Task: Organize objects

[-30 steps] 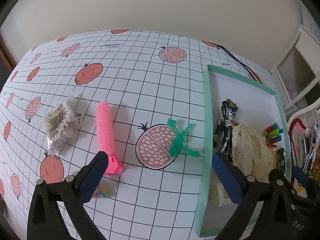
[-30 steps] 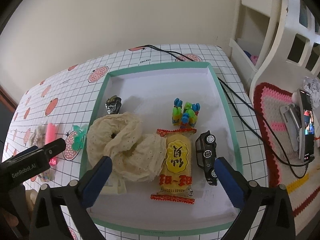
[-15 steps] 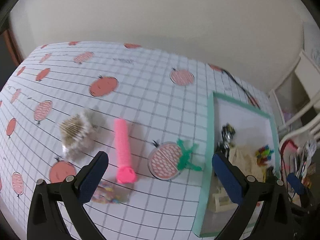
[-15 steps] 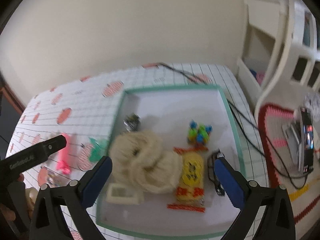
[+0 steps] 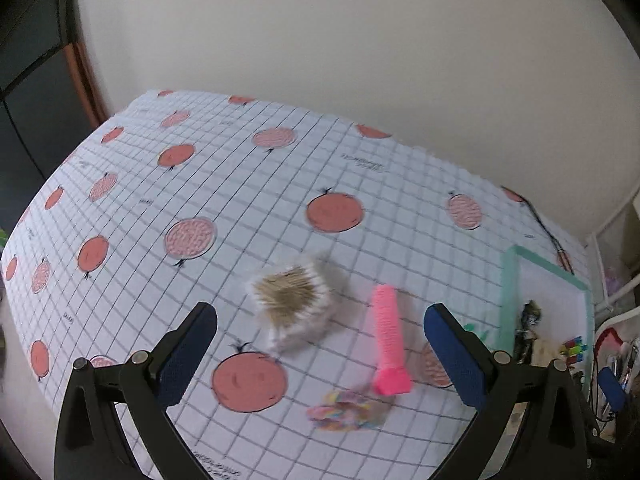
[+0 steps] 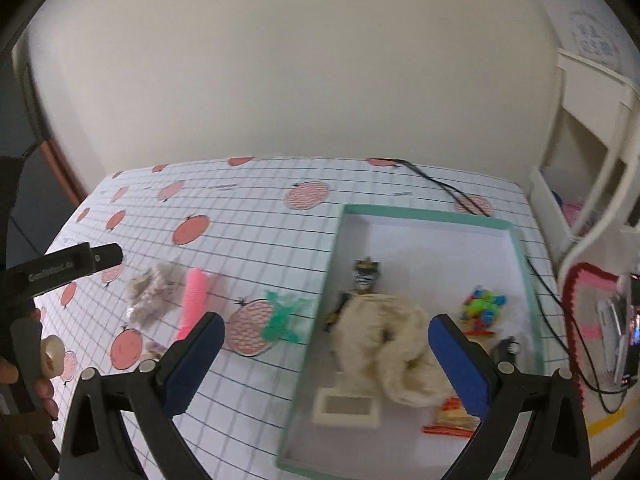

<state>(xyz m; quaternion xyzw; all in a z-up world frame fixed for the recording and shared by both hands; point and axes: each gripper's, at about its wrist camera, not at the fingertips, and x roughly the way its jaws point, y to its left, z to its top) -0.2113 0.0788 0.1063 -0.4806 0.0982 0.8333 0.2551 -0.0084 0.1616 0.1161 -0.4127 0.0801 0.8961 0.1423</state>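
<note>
My left gripper (image 5: 320,360) is open and empty, held above the table over a clear bag of brown sticks (image 5: 292,300), a pink ribbed tube (image 5: 388,336) and a small colourful packet (image 5: 348,410). My right gripper (image 6: 326,360) is also open and empty, above the left rim of the green-edged tray (image 6: 424,214). In the tray lie a dark figure (image 6: 366,276), a cream cloth (image 6: 392,336), coloured beads (image 6: 482,308), a snack packet (image 6: 452,416), a toy car (image 6: 506,350) and a white frame (image 6: 346,404). A green plastic piece (image 6: 284,318) lies left of the tray.
The table wears a grid cloth with red fruit prints (image 5: 336,212). A black cable (image 6: 436,184) runs behind the tray. White furniture (image 6: 592,184) and a phone on a rug (image 6: 616,328) stand to the right. A hand (image 6: 44,392) holds the left gripper's handle.
Both grippers have drawn back and swung left. The left view now centres on the bag and pink tube, with the tray at its right edge. Nothing was picked up.
</note>
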